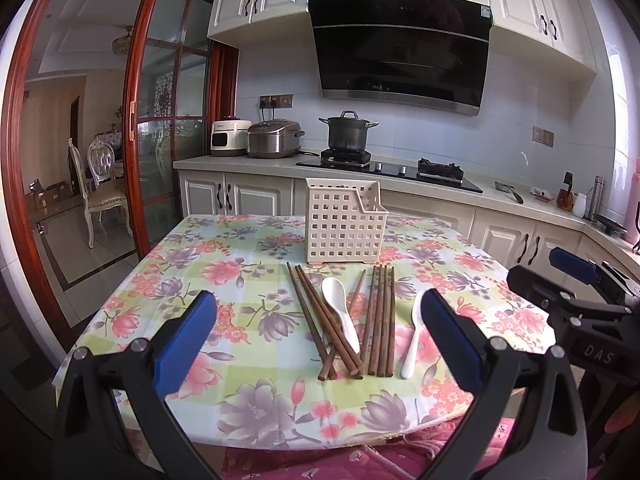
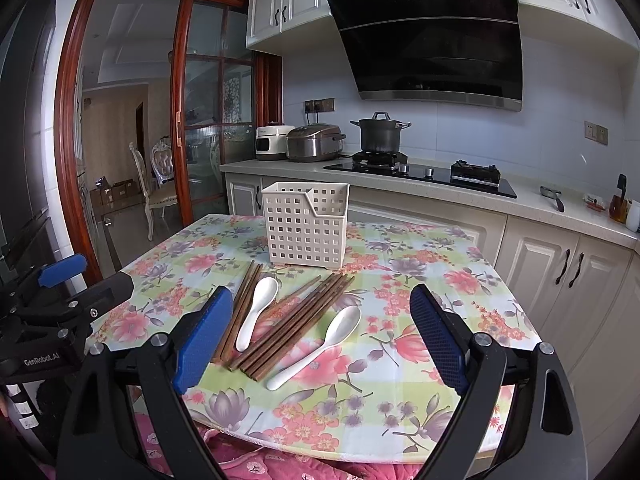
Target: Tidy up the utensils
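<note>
A: Both tongs are spread wide and hold nothing. The left gripper (image 1: 320, 336) hangs over the near table edge, the right gripper (image 2: 322, 336) likewise, beside it.

B: And the utensils?

A: On the floral tablecloth (image 1: 192, 264), between the grippers and the white slotted basket (image 1: 344, 224) behind them: brown chopsticks (image 1: 380, 320) in two loose bunches, one white spoon (image 1: 340, 312) lying across the left bunch, a second spoon (image 1: 416, 332) just right of the sticks.

B: Risks?

A: The sticks touch and cross (thin, round, likely to roll), so a pinch could take several or scatter them. A spoon may slip from the pads. The basket looks light; a nudge could tip it.
</note>
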Motion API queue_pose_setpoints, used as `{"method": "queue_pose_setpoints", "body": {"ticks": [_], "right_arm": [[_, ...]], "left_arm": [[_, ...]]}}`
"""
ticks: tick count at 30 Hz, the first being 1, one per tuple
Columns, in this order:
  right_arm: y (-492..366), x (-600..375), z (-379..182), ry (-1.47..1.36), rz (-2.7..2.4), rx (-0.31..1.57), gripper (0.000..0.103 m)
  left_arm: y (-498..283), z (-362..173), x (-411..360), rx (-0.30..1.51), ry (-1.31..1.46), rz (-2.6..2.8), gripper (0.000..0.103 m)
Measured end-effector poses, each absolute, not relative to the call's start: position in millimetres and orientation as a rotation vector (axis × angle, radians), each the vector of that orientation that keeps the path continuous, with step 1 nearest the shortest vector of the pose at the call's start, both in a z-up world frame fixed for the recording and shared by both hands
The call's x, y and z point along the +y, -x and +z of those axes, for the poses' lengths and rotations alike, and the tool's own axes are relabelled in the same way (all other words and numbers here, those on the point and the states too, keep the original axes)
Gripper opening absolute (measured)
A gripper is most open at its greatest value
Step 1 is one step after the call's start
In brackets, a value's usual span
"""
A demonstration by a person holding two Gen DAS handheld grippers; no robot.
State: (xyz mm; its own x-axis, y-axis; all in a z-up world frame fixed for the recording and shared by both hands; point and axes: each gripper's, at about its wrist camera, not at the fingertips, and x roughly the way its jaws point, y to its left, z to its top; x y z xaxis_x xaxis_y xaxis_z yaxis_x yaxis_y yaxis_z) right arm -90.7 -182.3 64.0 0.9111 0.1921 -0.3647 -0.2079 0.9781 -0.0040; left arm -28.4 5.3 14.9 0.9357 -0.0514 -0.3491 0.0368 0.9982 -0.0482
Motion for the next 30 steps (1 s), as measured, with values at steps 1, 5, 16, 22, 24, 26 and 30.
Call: {"method": "queue_pose_setpoints", "body": {"ticks": [1, 5, 16, 22, 24, 26, 30], "right_arm": [[90.9, -182.3, 64.0, 0.043, 0.206, 0.372, 0.085], [91.7, -182.4, 63.3, 0.04, 0.205, 0.375, 0.085], [90.7, -183.0, 59.9, 0.035, 0.204, 0.386, 0.085], [89.3, -183.6, 59.6, 0.034, 0.204, 0.387, 0.085], [89.5, -183.7, 58.6, 0.032, 0.203, 0.39, 0.085], [89.6, -183.7, 58.1, 0.031, 0.202, 0.392, 0.085], [87.4, -185.3, 57.6, 0.024, 0.201, 0.399, 0.085]], "left_arm": [[28.2, 14.8, 5.3, 0.357, 0.04, -0.044, 0.099], [26.8, 13.9, 6.1, 0.357, 0.038, -0.041, 0.099], [29.0, 14.2, 6.2, 0.357, 0.038, -0.044, 0.099], [29.4, 13.5, 9.1, 0.358, 0.042, -0.045, 0.099], [30.2, 13.8, 6.3, 0.358, 0.041, -0.046, 0.099], [30.3, 13.1, 6.7, 0.359, 0.042, -0.045, 0.099], [30.5, 12.9, 6.7, 0.36, 0.043, -0.045, 0.099]]}}
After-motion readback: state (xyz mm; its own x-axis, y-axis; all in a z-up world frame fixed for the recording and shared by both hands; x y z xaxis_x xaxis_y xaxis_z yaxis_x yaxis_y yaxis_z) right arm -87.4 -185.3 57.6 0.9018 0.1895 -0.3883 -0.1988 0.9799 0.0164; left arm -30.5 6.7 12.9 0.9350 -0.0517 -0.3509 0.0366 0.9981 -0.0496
